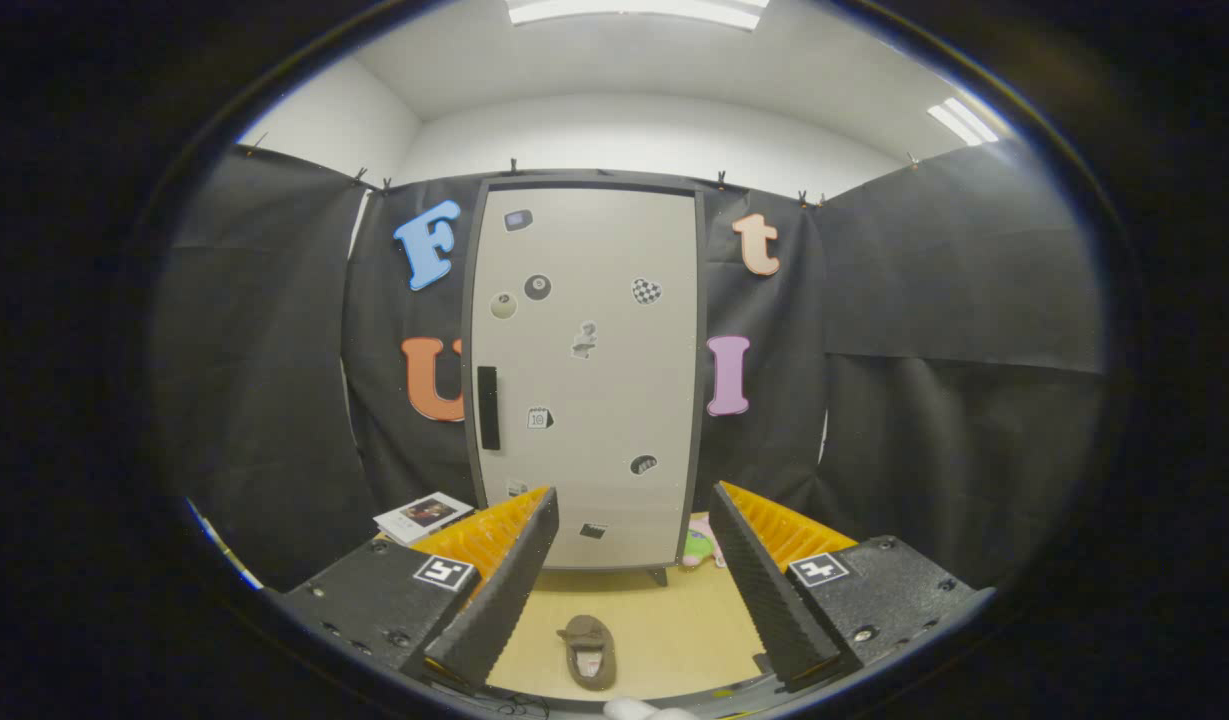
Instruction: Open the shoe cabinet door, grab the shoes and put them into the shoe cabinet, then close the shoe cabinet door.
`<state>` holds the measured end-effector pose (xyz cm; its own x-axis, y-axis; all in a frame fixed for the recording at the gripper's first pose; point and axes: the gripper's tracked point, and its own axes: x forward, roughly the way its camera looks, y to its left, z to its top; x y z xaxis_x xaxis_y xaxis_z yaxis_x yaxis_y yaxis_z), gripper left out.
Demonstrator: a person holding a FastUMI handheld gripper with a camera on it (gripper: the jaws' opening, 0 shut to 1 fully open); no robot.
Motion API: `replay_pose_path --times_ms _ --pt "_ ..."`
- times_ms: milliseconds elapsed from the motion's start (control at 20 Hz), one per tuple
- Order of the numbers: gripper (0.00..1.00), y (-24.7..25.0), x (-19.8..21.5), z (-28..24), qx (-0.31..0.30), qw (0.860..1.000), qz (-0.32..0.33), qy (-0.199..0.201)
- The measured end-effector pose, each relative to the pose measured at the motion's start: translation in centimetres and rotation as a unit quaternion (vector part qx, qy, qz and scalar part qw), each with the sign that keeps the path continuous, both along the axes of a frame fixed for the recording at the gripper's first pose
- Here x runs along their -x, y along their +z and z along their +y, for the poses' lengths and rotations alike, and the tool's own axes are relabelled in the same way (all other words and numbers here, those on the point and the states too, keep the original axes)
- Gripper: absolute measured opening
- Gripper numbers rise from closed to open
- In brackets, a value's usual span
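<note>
A tall shoe cabinet (586,380) with a light grey door stands shut against the booth's back wall, well beyond my fingers. Its black vertical handle (488,407) sits on the door's left side, and several small stickers dot the door. One brown shoe (588,651) lies on the wooden floor between my fingers, toe pointing toward the cabinet. My gripper (634,510) is open, its two black ribbed fingers (509,585) spread wide with nothing between them. It hovers above the floor, apart from the shoe and the cabinet.
A white booklet (423,516) lies on the floor left of the cabinet's base. A small pink and green item (701,545) sits at the cabinet's right foot. Black cloth walls close in on both sides. Something white (642,710) shows at the near edge below the shoe.
</note>
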<state>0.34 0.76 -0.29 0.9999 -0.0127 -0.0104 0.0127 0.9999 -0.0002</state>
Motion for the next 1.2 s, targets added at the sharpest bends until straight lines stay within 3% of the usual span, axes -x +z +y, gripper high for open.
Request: replay_pose_path --times_ms 650,1200 --pt "0.99 -1.4 -4.7 2.4 -0.006 1.000 0.013 0.001" --pt "0.99 -2.0 -17.4 11.9 -0.017 0.995 0.024 0.091"
